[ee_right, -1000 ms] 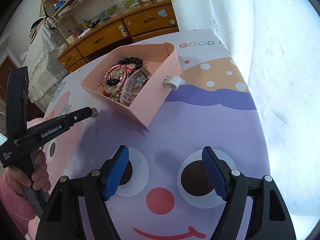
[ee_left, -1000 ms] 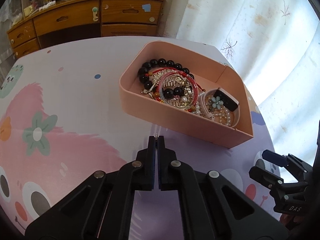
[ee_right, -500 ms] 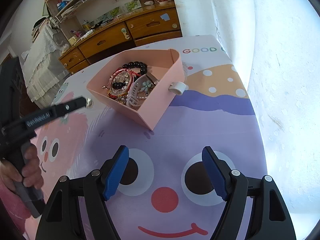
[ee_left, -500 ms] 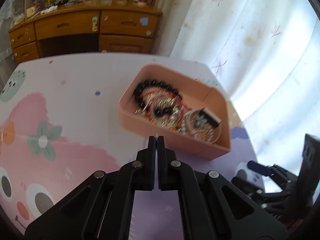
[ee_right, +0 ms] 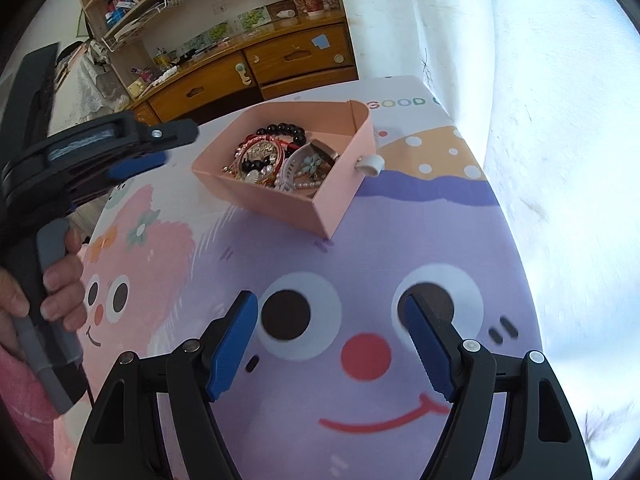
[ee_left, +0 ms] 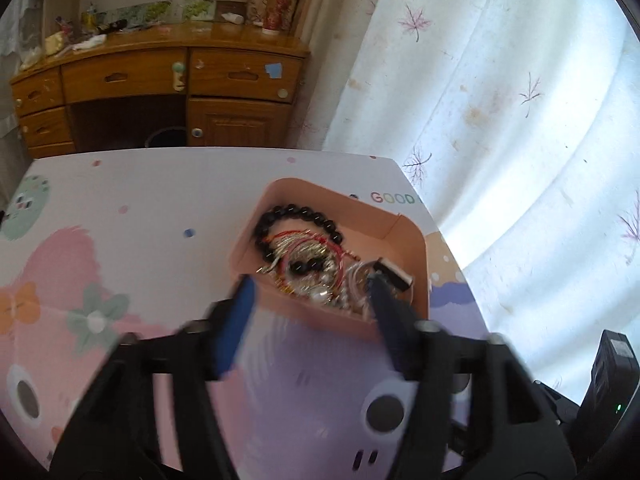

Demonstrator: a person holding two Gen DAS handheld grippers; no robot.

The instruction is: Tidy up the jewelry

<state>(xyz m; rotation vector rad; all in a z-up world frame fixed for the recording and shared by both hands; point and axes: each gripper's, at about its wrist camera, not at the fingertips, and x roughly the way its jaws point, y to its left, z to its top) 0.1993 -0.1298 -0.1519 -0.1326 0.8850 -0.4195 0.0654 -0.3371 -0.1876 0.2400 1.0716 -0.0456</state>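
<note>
A pink box point(ee_left: 320, 322) point(ee_right: 280, 200) sits on the cartoon-print table, holding a tangle of jewelry: a black bead bracelet point(ee_left: 298, 213) point(ee_right: 285, 128), red and silver pieces, and a white band with a flower point(ee_right: 306, 165). My left gripper point(ee_left: 311, 282) point(ee_right: 160, 148) hangs over the box's near-left side. Its blurred jaws are opening, and I see nothing held between them. My right gripper point(ee_right: 330, 304) stands open over the purple face print, well short of the box, with nothing between its blue pads.
A small white loop point(ee_right: 370, 165) sticks out from the box's right wall. A wooden dresser point(ee_left: 160, 92) stands beyond the far table edge. A white curtain point(ee_left: 500, 120) hangs along the right edge. A person's hand point(ee_right: 60, 284) grips the left handle.
The left gripper rose and came over the box, and its jaws went from shut to wide apart. The tiny metal piece at its tips is gone from sight. The right gripper drew back slightly.
</note>
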